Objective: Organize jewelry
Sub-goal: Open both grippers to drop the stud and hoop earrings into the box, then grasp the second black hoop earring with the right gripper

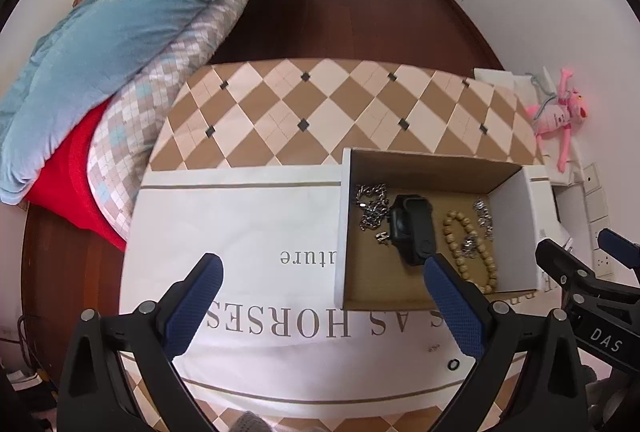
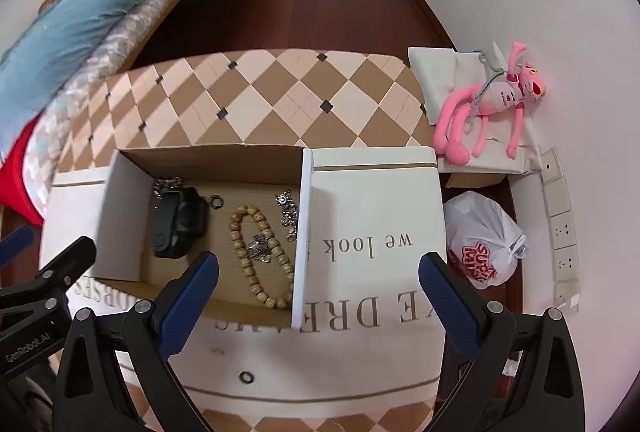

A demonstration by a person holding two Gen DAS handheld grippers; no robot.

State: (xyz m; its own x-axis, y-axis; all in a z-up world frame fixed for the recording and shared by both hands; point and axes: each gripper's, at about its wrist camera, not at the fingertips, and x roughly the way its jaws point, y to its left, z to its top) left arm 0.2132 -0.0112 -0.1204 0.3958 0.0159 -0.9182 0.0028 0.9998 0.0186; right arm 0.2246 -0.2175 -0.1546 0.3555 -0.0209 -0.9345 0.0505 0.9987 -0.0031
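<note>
Both claws hang wide apart and empty over a cardboard box (image 1: 432,168) that sits open on a white printed cloth (image 1: 240,216) spread across a diamond-patterned counter (image 1: 304,100). The left claw (image 1: 324,296) hovers over the cloth at the box's near left corner, one blue pad crossing in front of the box's front edge; the right claw (image 2: 320,292) straddles the box's white right wall, its pads touching nothing. Inside the box lies the jewelry — a black smartwatch (image 2: 178,228) toward the left, a silver chain (image 1: 372,206) partly tucked behind it, a strand of wooden beads (image 2: 260,256) in the middle with a small silver piece (image 2: 260,248) resting on it, and another silver chain (image 2: 289,214) close to the right wall. A small dark ring (image 2: 216,201) lies on the box floor beside the watch, and a second ring (image 2: 246,377) sits outside on the cloth, near the counter's front edge. Off to the right, a pink plush toy (image 2: 492,104) sprawls against the wall above a knotted plastic bag (image 2: 484,240); a bed with a blue quilt (image 1: 120,16) fills the left.
</note>
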